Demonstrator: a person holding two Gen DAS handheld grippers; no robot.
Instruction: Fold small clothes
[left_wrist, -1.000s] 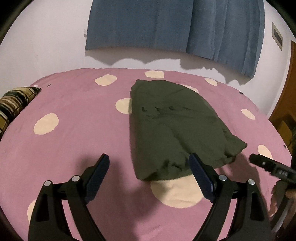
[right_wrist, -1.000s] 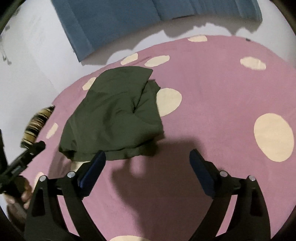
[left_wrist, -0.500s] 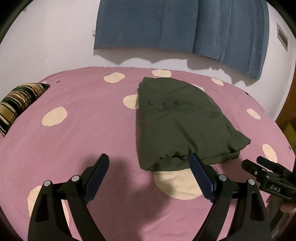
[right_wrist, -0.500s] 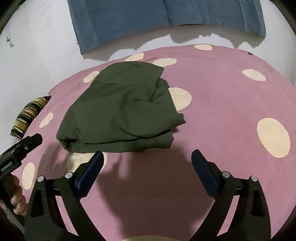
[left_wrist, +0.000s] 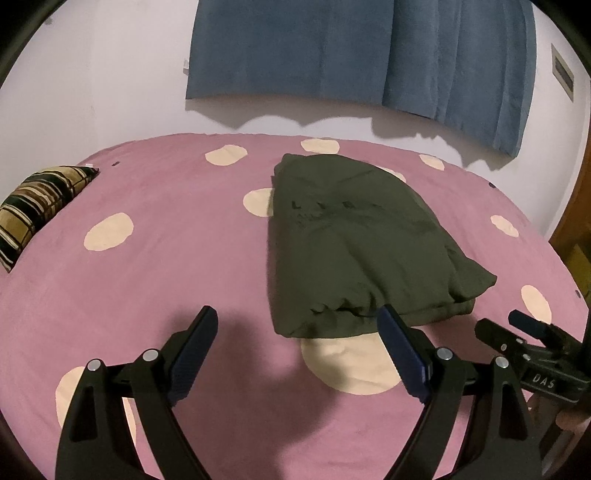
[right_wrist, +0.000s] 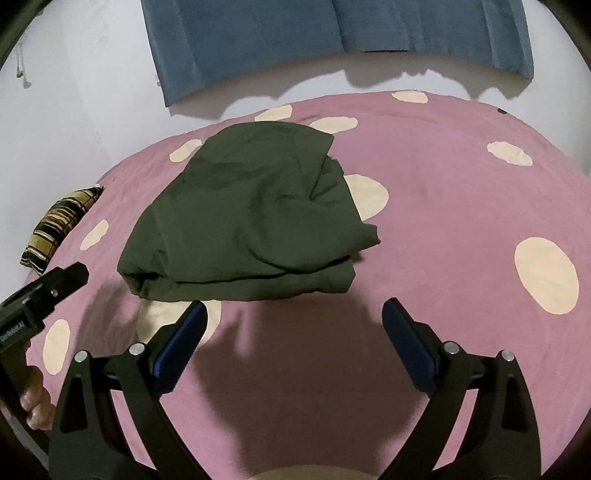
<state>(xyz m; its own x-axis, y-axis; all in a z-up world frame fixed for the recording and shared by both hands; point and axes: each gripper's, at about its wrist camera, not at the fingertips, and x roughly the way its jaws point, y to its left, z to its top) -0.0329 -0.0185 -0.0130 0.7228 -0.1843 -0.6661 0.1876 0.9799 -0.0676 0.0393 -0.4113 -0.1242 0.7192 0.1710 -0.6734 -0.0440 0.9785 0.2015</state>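
Garment (left_wrist: 354, 240) first: your dark olive piece lies folded into a compact, several-layered bundle on the bed (left_wrist: 166, 266), roughly midway across the pink spotted cover and toward the far edge by the wall, its near hem overlapping one cream spot. Faint lettering shows on its top face in the left wrist view. From the right wrist view the garment (right_wrist: 251, 221) looks stacked but not crisp: the right side bulges, one corner pokes out toward the right edge of the bed, and the near hem shows loose layers. Judging from that, the folding of this piece is essentially done, and what may be left is a tidy of that stray corner or setting the bundle aside; no other clothing is in view, so you cannot tell whether more pieces wait. Your left tool (left_wrist: 295, 343) hangs above the cover just short of the near hem, fingers wide apart and holding nothing, pointing toward the far edge. Your right tool (right_wrist: 291, 332) sits in a matching pose, spread wide and empty, just near of the bundle. A striped pillow (left_wrist: 33, 206) rests at the left edge of the bed, and a blue curtain (left_wrist: 351, 55) hangs on the wall beyond.
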